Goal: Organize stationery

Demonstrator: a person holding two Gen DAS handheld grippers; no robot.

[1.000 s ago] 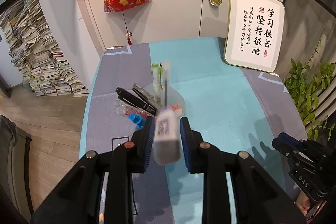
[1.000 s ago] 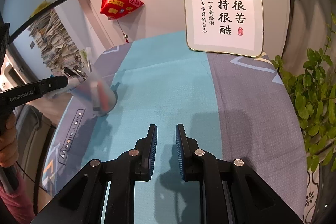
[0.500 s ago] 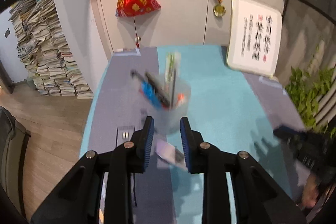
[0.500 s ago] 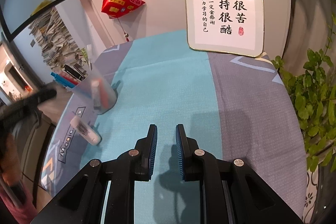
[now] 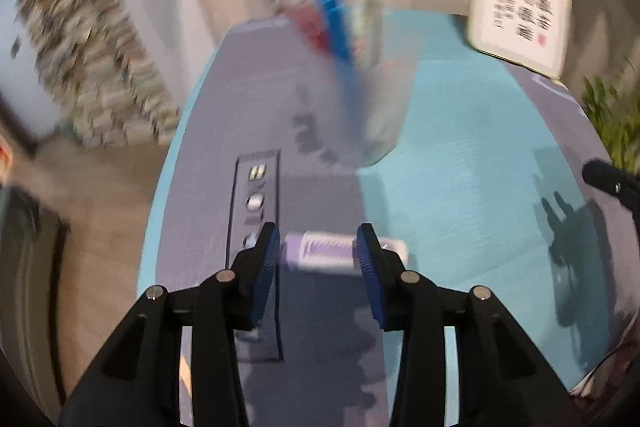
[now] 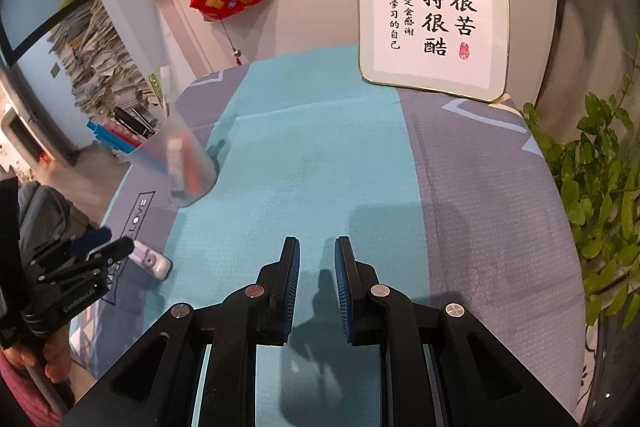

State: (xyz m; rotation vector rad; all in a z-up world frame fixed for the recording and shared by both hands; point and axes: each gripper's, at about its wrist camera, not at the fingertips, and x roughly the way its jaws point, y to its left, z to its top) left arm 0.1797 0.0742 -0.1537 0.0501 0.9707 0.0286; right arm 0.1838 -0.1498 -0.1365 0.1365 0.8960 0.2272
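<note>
Left gripper [image 5: 316,255] tilts down, jaws opening, over glue stick [image 5: 344,254].

Glue stick [image 5: 320,253] now on tablecloth [image 5: 460,167]

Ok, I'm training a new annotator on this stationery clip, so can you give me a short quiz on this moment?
1. True or false: the white and purple tube stands upright inside the pen cup.
2. Which holds nothing: A the left gripper, B the right gripper, C both?
3. What leans against the wall at the table's far end?
Key: 1 false, it lies flat on the tablecloth, nearer than the cup. 2 C: the left jaws, just opening, straddle the tube without pressing it; the right is empty. 3 the framed sign.
</note>
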